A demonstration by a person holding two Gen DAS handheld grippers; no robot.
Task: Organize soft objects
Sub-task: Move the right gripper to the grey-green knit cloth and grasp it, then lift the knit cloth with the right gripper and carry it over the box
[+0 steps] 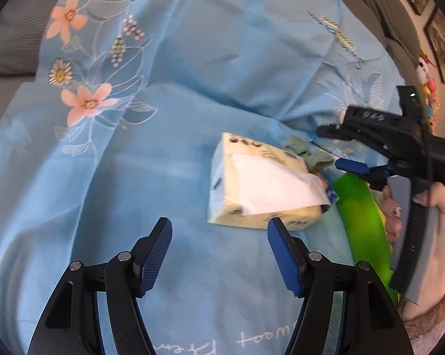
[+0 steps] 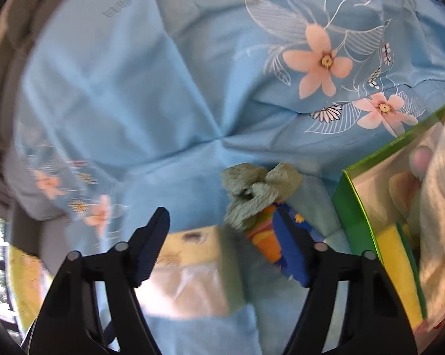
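Workspace is a pale blue bedspread with pink flower print (image 1: 151, 124). On it lies a soft cream-yellow tissue pack with a white sheet at its top opening (image 1: 260, 189), flat on the fabric and tilted to the view. Beyond the pack rests a crumpled grey-green cloth (image 2: 259, 190), partly covering a blue-and-orange printed fabric item (image 2: 277, 236). A green cardboard box with its top open (image 2: 355, 219) stands to the right of these and already contains yellow items and something pale and fluffy; it is judged to be the collection container, which would explain why loose soft goods lie beside it.

The left gripper (image 1: 219, 232) is spread wide and empty, its blue ribbed pads (image 1: 154, 254) pointing at the near edge of the tissue pack without touching it. This alignment suggests an approach for a pinch across the pack's width. The right gripper (image 2: 237, 236) is likewise released and holds nothing; it hovers above the pack and the cloth.

The left wrist view alone shows the right hand (image 1: 423, 216) on the grey handle of its tool, with the green box mostly hidden behind it. The right wrist view alone shows the box interior and the full outline of the crumpled cloth. Both views are motion-blurred, so print on the pack cannot be read.
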